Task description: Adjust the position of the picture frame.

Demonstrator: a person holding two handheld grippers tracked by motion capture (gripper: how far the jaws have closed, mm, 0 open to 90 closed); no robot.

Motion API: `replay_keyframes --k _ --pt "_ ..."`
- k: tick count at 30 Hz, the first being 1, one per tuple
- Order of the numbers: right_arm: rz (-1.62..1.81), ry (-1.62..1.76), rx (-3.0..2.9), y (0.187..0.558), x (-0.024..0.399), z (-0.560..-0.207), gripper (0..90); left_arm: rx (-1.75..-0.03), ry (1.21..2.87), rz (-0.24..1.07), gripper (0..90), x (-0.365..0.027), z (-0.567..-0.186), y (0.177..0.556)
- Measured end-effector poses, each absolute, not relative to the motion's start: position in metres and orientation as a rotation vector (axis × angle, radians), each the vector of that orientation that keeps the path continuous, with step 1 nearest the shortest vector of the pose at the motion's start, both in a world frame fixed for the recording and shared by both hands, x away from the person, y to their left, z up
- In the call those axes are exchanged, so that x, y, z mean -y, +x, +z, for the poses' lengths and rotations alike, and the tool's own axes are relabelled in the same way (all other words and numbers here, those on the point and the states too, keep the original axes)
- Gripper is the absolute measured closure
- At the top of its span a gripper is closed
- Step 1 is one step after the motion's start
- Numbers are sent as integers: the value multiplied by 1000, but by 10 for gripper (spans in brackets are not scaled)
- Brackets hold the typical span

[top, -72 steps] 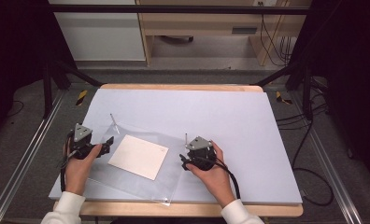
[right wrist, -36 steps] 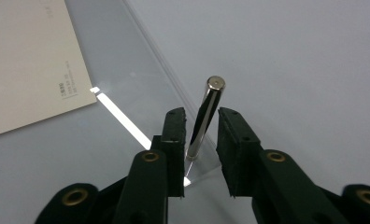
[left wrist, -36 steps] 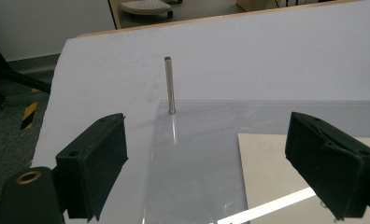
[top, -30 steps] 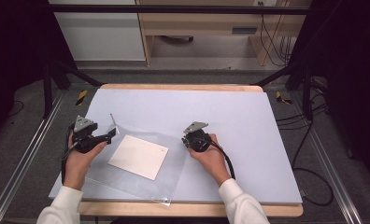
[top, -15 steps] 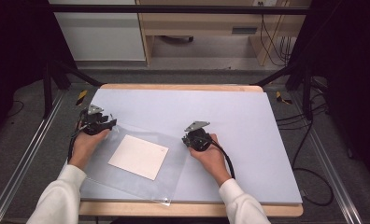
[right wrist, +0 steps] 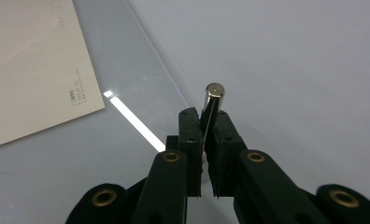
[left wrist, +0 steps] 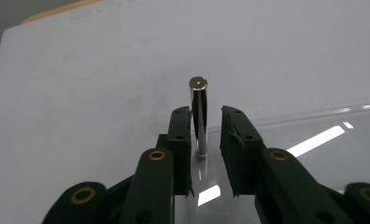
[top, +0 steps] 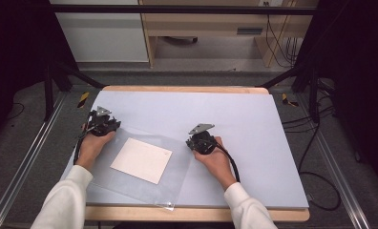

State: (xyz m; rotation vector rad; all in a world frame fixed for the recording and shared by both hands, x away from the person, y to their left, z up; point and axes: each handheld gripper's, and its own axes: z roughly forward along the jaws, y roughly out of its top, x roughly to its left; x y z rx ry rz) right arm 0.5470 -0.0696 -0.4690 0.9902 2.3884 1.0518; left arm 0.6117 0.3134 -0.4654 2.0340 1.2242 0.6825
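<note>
Left pin (left wrist: 199, 116) stands upright on the far left corner of the clear sleeve (top: 177, 157), left of centre in the high view, its long axis vertical. It sits between the jaws of the left tool (left wrist: 206, 128), which have just been closing; one pad (left wrist: 181, 135) is against it, and a gap shows on the other side. Right pin (right wrist: 212, 109), also upright, is at the sleeve's far right corner, pinched by the right tool (right wrist: 203, 135). The sleeve lies flat on the bench (top: 254, 124) and contains one white card (top: 141, 160), centre-left.
</note>
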Motion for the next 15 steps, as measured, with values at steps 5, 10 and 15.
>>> replay_keyframes --k 5,10,15 --pt "1063 1001 -2384 547 70 -469 852 -1243 2024 679 826 -315 -467 614" --pt "1066 1008 -2378 546 69 -470 853 -1248 2009 669 836 -316 -467 614" --pt "1064 1013 -2378 547 69 -470 853 -1250 1995 651 841 -317 -467 614"
